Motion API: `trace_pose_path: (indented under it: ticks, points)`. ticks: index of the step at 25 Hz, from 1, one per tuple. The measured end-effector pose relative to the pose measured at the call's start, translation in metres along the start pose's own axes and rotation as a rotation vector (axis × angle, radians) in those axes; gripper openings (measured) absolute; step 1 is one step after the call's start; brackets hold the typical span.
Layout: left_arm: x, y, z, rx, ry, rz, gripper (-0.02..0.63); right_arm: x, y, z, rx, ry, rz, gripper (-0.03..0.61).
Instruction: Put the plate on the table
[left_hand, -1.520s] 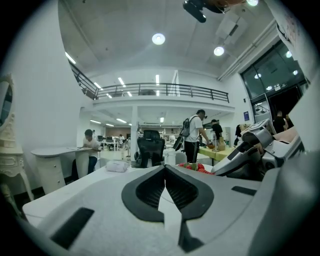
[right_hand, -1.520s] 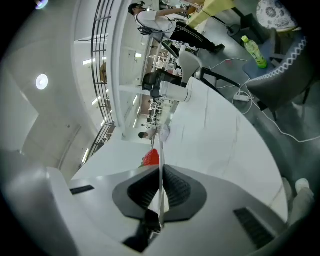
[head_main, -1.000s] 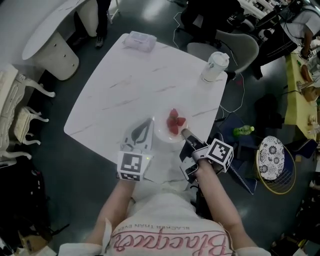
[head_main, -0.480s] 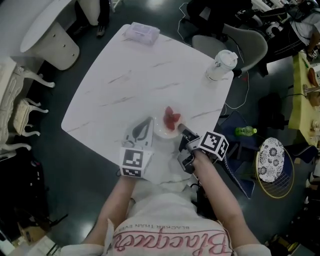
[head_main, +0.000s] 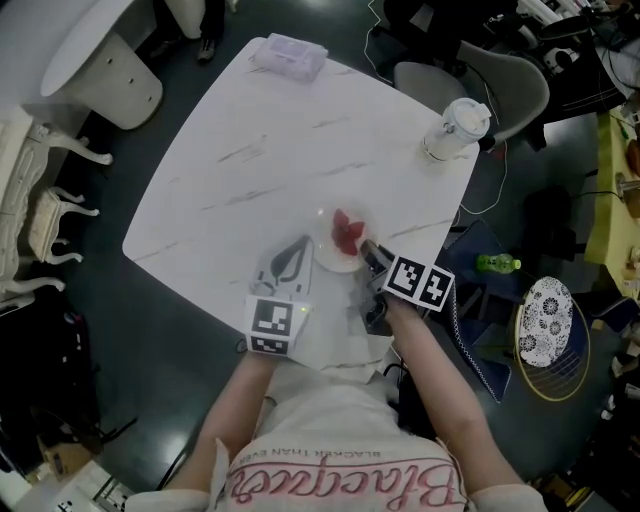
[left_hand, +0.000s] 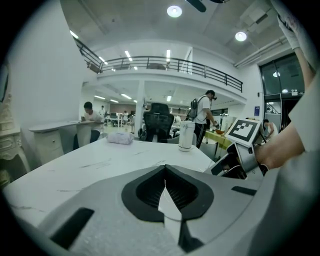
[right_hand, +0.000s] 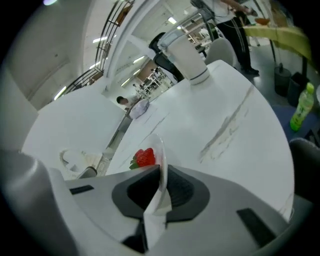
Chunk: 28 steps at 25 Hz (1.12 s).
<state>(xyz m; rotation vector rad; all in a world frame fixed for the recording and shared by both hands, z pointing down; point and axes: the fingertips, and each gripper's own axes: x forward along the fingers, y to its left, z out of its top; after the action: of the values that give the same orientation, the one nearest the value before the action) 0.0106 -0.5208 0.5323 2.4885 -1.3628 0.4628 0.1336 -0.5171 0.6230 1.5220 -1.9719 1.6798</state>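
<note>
- A wrapped tissue pack (head_main: 288, 55) lies at the far left corner of the white marble desk (head_main: 250, 160), well apart from everything else.
- The left gripper (head_main: 292, 252) rests low over the near part of the desk, just left of the plate. Its jaws are pressed together with nothing between them.
- The small white plate (head_main: 333, 257) sits over the desk's near right part and carries a few strawberries (head_main: 347, 230). Whether its base is touching the surface or hanging just above it, I cannot tell.
- The plate looks stiff, light and smooth-glazed — likely slippery under a narrow pinch and apt to chip if it is dropped. The berries lie loose, so any tilt could roll them off. The rim is the only place to take hold, and keeping the plate level matters most.
- The right gripper (right_hand: 160, 176) has its jaws clamped on the plate's near rim; the rim passes between the pads, with a strawberry just beyond.
- A lidded cup (head_main: 456, 128) stands at the far right corner — clear of the plate.
</note>
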Motion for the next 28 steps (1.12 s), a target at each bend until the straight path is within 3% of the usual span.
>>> trace_pose_path:
  ticks: [4, 10, 12, 15, 21, 28]
  points:
    - [0.0, -0.001, 0.0, -0.001, -0.001, -0.003, 0.005, 0.006, 0.001, 0.005, -0.237, -0.015, -0.079, 0.046]
    - [-0.005, 0.005, -0.004, -0.004, 0.005, 0.023, 0.005, 0.014, -0.016, 0.01, -0.473, -0.006, -0.255, 0.106]
    - [-0.008, 0.006, -0.005, -0.003, 0.005, 0.031, 0.005, 0.015, -0.019, 0.009, -0.52, -0.003, -0.274, 0.112]
    - [-0.013, 0.007, -0.006, -0.003, 0.009, 0.038, 0.005, 0.016, -0.017, 0.01, -0.575, -0.013, -0.267, 0.121]
    - [-0.02, -0.001, -0.004, -0.003, -0.012, 0.022, 0.005, 0.014, -0.013, 0.008, -0.555, -0.011, -0.214, 0.13]
    - [-0.034, -0.01, 0.01, -0.017, -0.073, 0.001, 0.005, -0.028, 0.025, 0.019, -0.624, -0.158, -0.113, 0.121]
